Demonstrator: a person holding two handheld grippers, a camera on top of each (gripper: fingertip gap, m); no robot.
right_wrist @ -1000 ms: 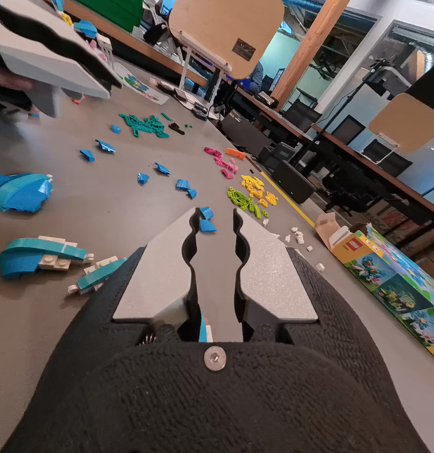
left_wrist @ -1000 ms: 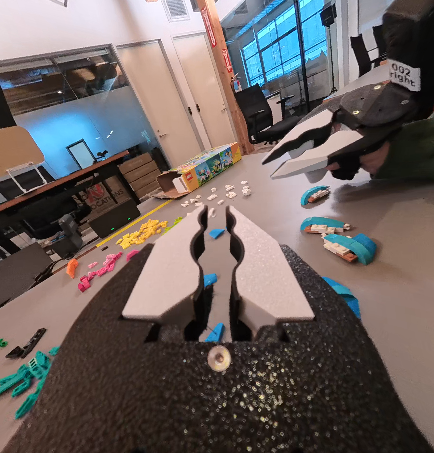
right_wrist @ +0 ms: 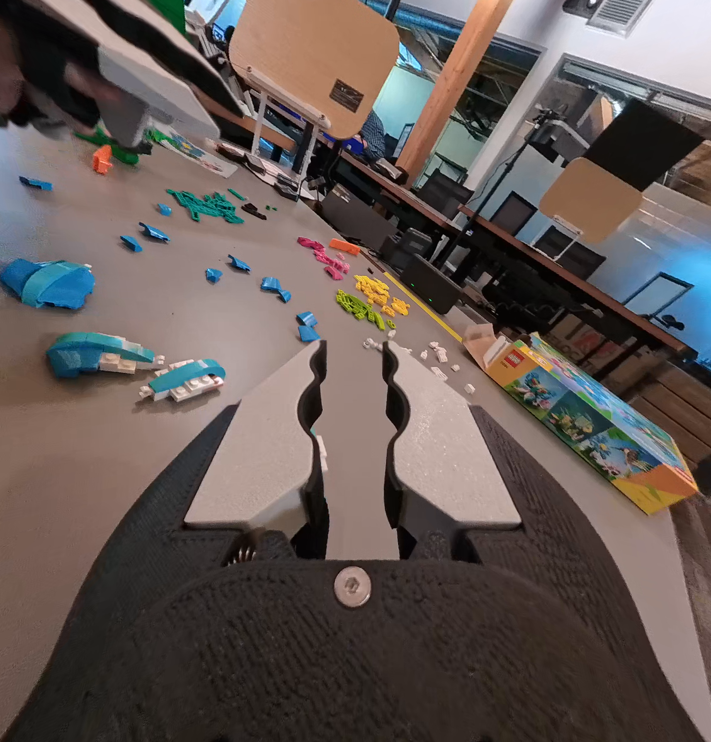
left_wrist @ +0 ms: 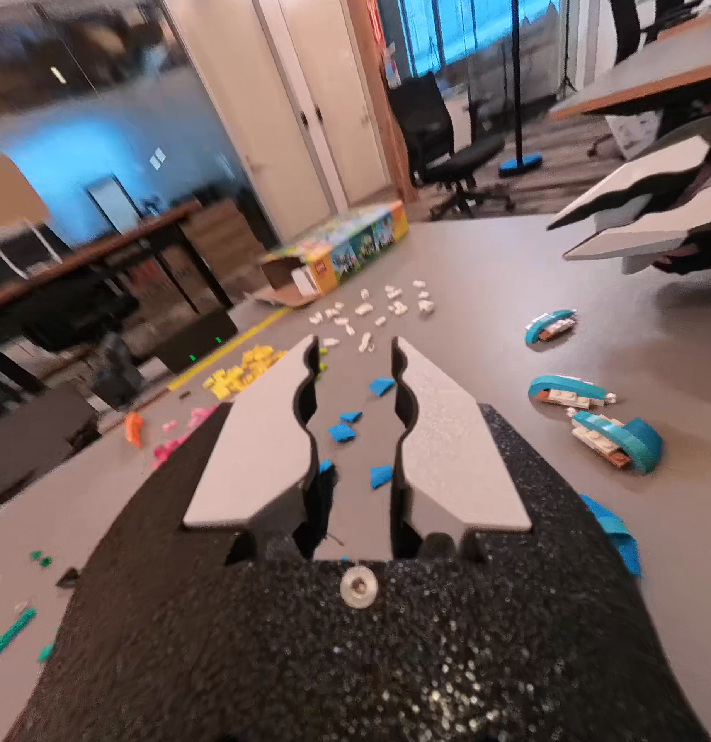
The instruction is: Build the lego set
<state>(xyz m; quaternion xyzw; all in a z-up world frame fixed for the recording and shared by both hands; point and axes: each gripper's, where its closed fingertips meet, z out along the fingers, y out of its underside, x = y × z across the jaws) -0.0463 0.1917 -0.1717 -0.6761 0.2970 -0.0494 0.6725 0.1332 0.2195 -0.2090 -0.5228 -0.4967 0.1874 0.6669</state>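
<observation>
Here, I hold my left gripper (left_wrist: 356,345) above a grey table (left_wrist: 506,281), its 2 grey fingers (left_wrist: 265,433) spread apart with nothing between them. Through the gap I see small blue pieces (left_wrist: 341,433) lying loose on the table surface below, not touching either finger. Just past the fingertips lies a scatter of white pieces (left_wrist: 370,313), and beyond those an open toy brick box (left_wrist: 346,253) lies on its side. To the left of my left gripper are a yellow pile (left_wrist: 241,371), pink pieces (left_wrist: 173,445) and an orange piece (left_wrist: 134,429). To its right lie 3 part-built teal and white brick assemblies (left_wrist: 566,391).

My right gripper (right_wrist: 354,347) is also spread, bare between the fingers (right_wrist: 438,441), hanging above the same table with grey surface showing through the gap. White pieces (right_wrist: 438,357) lie just beside its right fingertip, and 2 blue pieces (right_wrist: 307,327) lie just beside its left fingertip. Farther ahead are lime green pieces (right_wrist: 360,309), then the yellow pile and pink pieces, with a dark green heap (right_wrist: 209,206) farther left. The box lies to the right near the table edge. The teal and white assemblies lie to the left. Each gripper shows at the edge of the other's view, raised off the table; the 2 are well apart
</observation>
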